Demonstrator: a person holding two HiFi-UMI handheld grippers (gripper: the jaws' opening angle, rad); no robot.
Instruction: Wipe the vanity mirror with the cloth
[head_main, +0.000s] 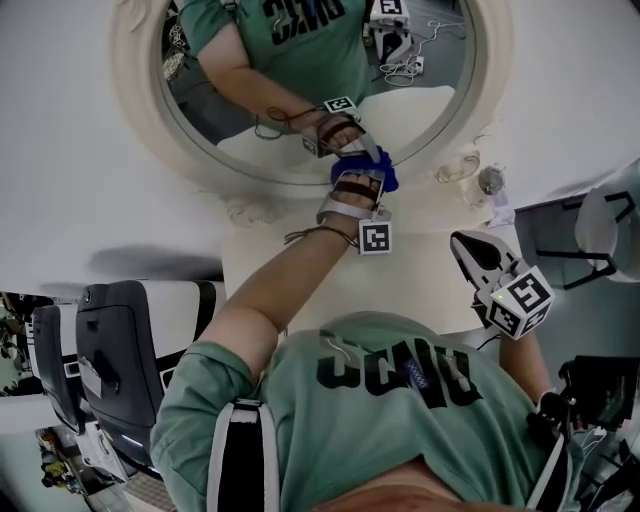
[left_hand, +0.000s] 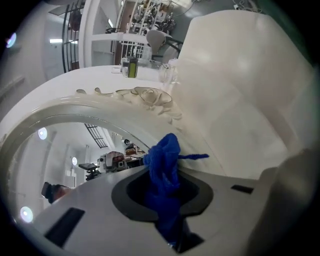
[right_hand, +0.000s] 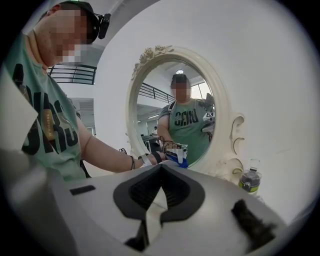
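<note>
The oval vanity mirror (head_main: 300, 90) in its carved cream frame (head_main: 250, 185) stands against the white wall behind the table. My left gripper (head_main: 362, 182) is at the bottom rim of the glass, shut on a bunched blue cloth (head_main: 386, 180) that touches the mirror. In the left gripper view the cloth (left_hand: 165, 170) sticks up between the jaws of the left gripper (left_hand: 167, 187), beside the glass (left_hand: 75, 150). My right gripper (head_main: 466, 246) hovers over the table at the right, shut and empty. In its own view the right gripper (right_hand: 160, 172) faces the mirror (right_hand: 175, 115).
A small bottle (head_main: 490, 180) stands on the table (head_main: 420, 280) just right of the mirror frame, also the bottle (right_hand: 250, 178) in the right gripper view. A dark padded seat (head_main: 110, 350) is at the lower left. A white chair (head_main: 610, 225) stands at the right.
</note>
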